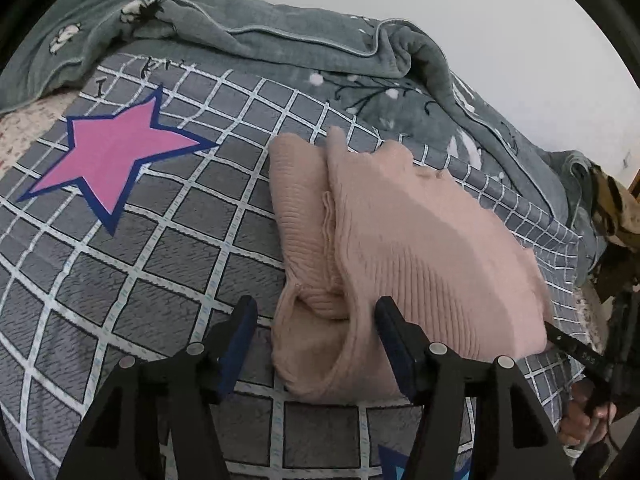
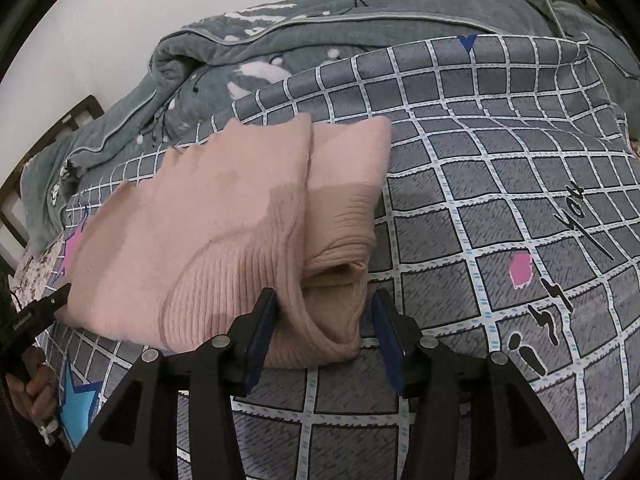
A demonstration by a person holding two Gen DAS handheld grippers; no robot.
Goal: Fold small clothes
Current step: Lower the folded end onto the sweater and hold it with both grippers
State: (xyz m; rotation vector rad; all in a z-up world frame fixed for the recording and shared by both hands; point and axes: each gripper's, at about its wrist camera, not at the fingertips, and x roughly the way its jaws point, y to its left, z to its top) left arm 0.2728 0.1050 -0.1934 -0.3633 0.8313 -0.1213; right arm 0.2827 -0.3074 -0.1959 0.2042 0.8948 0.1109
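Note:
A pink ribbed knit garment (image 1: 400, 248) lies folded in layers on the grey checked bedsheet (image 1: 160, 264). My left gripper (image 1: 316, 308) is open, its jaws on either side of the garment's near left corner, not closed on it. In the right wrist view the same garment (image 2: 224, 220) lies ahead, and my right gripper (image 2: 326, 300) is open around its near right corner. Each gripper's tip shows at the far edge of the other's view: the right one (image 1: 568, 344), the left one (image 2: 44, 308).
A grey-green fleece blanket (image 1: 280, 40) is bunched along the far side of the bed by the white wall. The sheet carries a pink star (image 1: 116, 152) and black lettering (image 2: 568, 264). A wooden bed frame (image 2: 60, 128) shows at the left.

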